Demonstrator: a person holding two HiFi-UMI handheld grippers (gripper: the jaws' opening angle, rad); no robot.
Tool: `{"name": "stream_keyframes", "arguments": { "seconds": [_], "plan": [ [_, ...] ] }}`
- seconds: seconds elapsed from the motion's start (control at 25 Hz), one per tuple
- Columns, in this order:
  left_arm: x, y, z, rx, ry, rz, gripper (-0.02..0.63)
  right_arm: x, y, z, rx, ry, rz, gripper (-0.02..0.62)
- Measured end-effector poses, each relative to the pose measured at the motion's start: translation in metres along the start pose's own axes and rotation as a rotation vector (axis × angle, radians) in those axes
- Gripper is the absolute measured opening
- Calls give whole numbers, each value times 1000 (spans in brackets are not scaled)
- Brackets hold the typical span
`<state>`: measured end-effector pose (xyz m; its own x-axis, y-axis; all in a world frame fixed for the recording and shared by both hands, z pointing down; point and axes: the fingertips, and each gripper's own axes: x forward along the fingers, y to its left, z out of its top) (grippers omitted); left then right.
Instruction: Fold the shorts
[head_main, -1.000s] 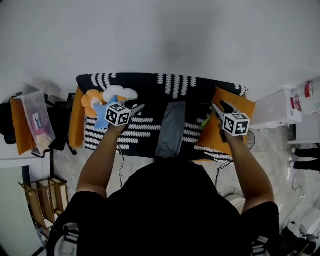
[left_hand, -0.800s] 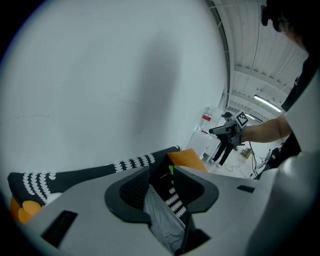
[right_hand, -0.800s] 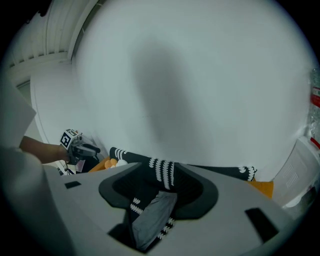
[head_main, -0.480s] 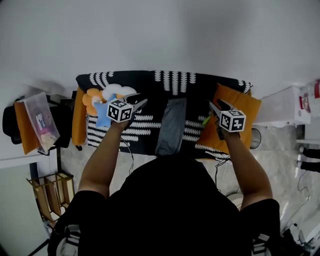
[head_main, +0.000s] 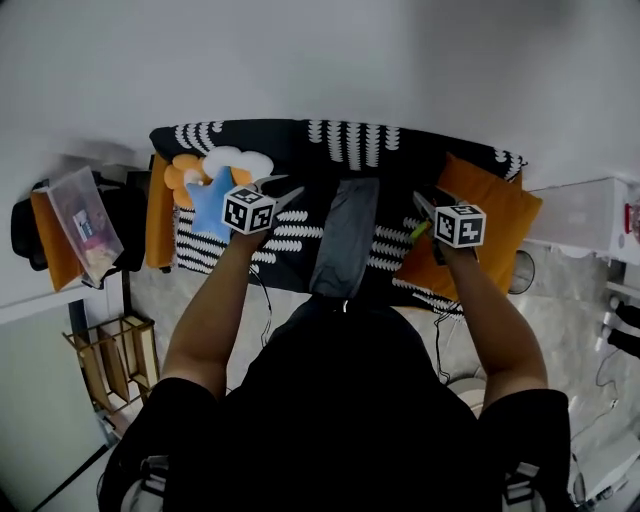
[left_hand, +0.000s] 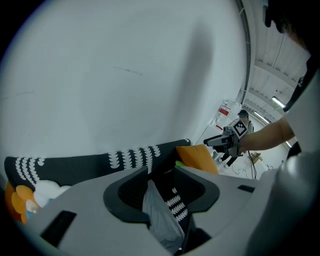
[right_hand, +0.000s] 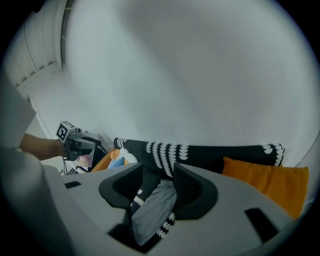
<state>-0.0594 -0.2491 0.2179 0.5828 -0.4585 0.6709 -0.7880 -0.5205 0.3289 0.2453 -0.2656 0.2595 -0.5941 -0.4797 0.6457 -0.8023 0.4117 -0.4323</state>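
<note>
Shorts (head_main: 342, 240), grey and narrowed into a long strip, lie in the middle of the black-and-white patterned sofa cover (head_main: 300, 160), running from the backrest toward the front edge. In my head view I have 2 grippers hovering above the seat, 1 on each side of that strip. The left gripper (head_main: 285, 190) is over the patterned cover, just beside a blue star cushion (head_main: 208, 205). The right gripper (head_main: 425, 207) is over the inner edge of an orange cushion (head_main: 495, 215). Neither touches the fabric. In the left gripper view the jaws stand apart with nothing pressed between them. They have just been opening a little, and the shorts (left_hand: 160, 220) only show through the gap, lower down on the sofa. In the right gripper view I see jaws apart and empty, with the grey strip (right_hand: 150, 210) visible beyond them. A white cloud cushion (head_main: 238, 160) and an orange flower cushion (head_main: 178, 178) sit beside the star at the sofa's left end.
</note>
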Motion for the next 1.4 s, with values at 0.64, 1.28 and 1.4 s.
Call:
{"name": "stream_keyframes", "arguments": {
  "seconds": [0.64, 1.28, 1.4],
  "plan": [
    [129, 72, -84, -15, 196, -71, 196, 163, -43, -71, 18, 133, -23, 198],
    [258, 144, -187, -19, 274, -153, 215, 298, -85, -148, 30, 223, -28, 213],
    [281, 148, -207, -4, 287, -166, 216, 317, -91, -164, 28, 234, -27, 213]
  ]
}}
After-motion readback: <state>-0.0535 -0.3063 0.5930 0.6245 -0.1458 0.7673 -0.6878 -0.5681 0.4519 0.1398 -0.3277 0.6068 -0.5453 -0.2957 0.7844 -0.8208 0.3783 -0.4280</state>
